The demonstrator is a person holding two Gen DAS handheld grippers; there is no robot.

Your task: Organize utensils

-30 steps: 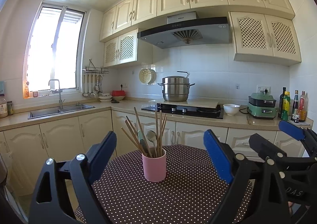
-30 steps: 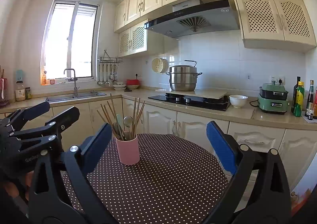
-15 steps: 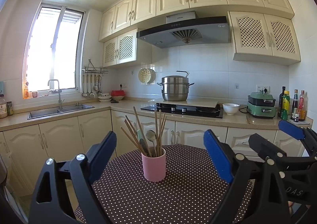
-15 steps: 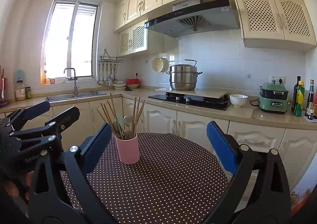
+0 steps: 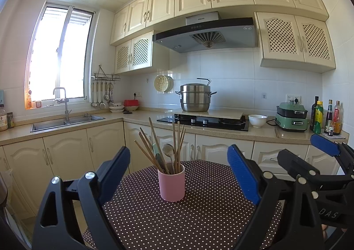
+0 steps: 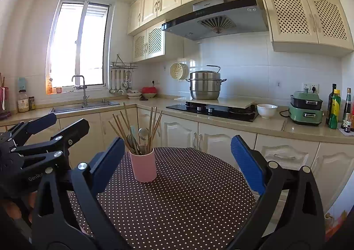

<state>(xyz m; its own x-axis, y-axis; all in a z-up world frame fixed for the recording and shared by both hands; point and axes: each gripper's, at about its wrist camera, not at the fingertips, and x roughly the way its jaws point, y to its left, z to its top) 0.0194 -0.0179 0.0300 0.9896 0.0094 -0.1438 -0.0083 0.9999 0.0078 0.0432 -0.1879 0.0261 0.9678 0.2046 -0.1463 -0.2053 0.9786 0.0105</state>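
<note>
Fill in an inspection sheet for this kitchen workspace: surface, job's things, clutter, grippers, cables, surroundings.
Surface: round table under a brown white-dotted cloth.
Job's things: pink cylindrical cup upright on the cloth, holding wooden chopsticks, a metal spoon and a pale green utensil.
Clutter: nothing seen on the table besides the cup.
Grippers: left gripper and right gripper both open, empty, side by side, short of the cup.
Cables: black cord by the green electric cooker.
Surroundings: counter with steel steamer pot, white bowl, bottles, sink.
</note>
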